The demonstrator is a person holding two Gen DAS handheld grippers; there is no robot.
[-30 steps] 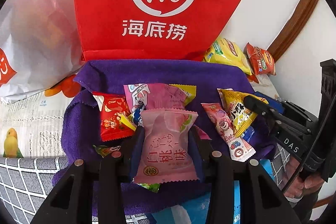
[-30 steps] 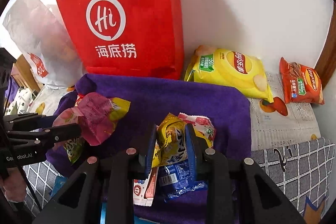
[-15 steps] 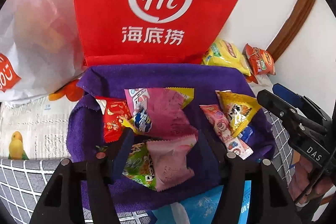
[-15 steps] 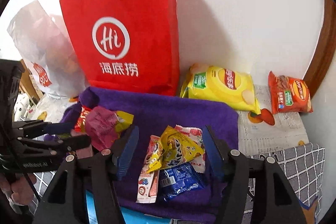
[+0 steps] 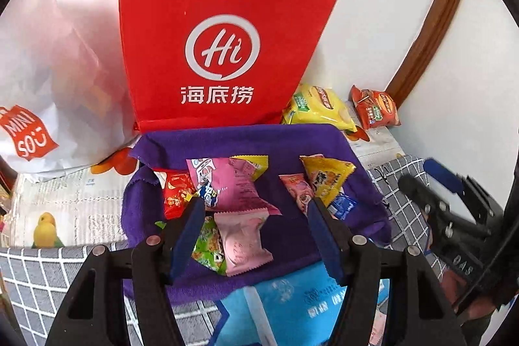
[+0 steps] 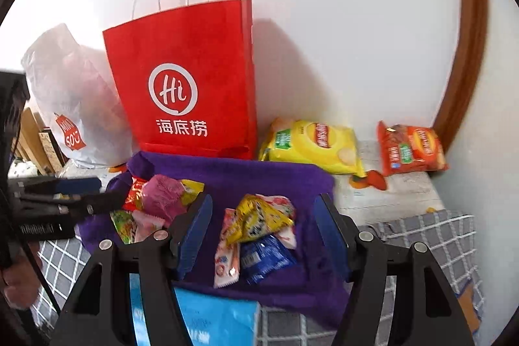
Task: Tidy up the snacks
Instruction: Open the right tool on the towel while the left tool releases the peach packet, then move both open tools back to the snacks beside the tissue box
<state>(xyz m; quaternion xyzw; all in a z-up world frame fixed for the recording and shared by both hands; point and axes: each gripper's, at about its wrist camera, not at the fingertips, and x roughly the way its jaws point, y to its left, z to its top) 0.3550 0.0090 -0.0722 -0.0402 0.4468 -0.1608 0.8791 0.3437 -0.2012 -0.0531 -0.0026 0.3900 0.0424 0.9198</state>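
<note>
A purple towel point(image 5: 246, 141) point(image 6: 253, 174) carries two heaps of small snack packets. The left heap holds a pale pink packet point(image 5: 243, 242), a green one, a red one point(image 5: 173, 193) and a magenta one point(image 5: 230, 187) point(image 6: 162, 196). The right heap holds a yellow packet point(image 5: 327, 180) point(image 6: 256, 219), a pink strip point(image 6: 227, 255) and a blue packet point(image 6: 264, 255). My left gripper point(image 5: 256, 235) is open and empty above the pale pink packet. My right gripper point(image 6: 266, 235) is open and empty above the right heap.
A red paper bag point(image 5: 223, 54) point(image 6: 185, 86) stands against the wall behind the towel, with a white plastic bag point(image 5: 48, 86) to its left. A yellow chip bag point(image 6: 314, 145) and an orange one point(image 6: 412, 148) lie at the right. A light blue packet point(image 5: 285, 310) lies at the front edge.
Both grippers opened and let their packets fall onto the towel: the pale pink one at left, the yellow one at right. Both grippers then drew back and up.
</note>
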